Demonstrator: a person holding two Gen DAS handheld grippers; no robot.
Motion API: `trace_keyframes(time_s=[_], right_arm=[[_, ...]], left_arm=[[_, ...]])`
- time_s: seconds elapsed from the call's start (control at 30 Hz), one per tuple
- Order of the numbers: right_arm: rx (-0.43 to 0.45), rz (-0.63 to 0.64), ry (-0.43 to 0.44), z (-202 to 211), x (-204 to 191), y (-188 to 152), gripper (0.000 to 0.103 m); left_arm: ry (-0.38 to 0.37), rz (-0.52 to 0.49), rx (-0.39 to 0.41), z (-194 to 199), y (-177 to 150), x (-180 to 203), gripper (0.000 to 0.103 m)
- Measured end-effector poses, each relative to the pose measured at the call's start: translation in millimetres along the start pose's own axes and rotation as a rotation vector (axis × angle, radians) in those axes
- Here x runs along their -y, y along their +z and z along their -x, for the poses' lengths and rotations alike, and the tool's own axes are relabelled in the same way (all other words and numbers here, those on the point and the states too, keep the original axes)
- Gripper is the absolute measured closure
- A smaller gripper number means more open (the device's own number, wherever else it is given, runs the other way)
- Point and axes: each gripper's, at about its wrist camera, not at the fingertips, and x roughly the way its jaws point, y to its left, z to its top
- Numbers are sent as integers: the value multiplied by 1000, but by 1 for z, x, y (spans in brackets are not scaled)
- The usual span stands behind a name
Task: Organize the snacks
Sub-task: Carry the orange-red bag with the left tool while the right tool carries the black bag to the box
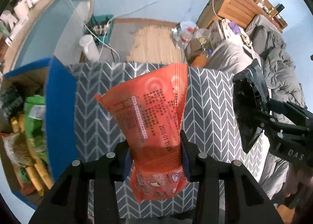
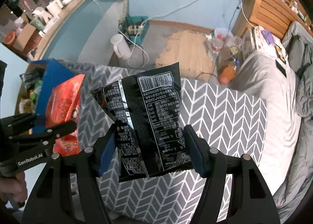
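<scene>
Left wrist view: the left gripper (image 1: 155, 155) is clamped on an orange snack packet (image 1: 150, 118), held above a grey chevron cloth (image 1: 211, 102). At nine o'clock, a blue box (image 1: 58, 106) already holds several snacks.

Right wrist view: the right gripper (image 2: 150, 149) pinches a black snack bag (image 2: 148, 118) over the same cloth; the box sits at ten o'clock. Both packets appear not yet stowed.

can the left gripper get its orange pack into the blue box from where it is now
Probably yes. The left gripper is shut on the orange snack pack, held up over the chevron cloth. The blue box sits just to its left, open-topped with snacks inside, and nothing visible stands between them.
</scene>
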Motion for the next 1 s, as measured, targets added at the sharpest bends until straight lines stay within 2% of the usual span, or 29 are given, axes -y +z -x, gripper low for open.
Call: trace_keyframes(time_s=[0.4, 1.0], right_arm=[[45, 69, 45, 18, -54, 12, 36], [37, 215, 142, 4, -164, 32, 36]], left_arm=[[36, 32, 114, 58, -13, -48, 61], [77, 171, 161, 97, -47, -145, 61]])
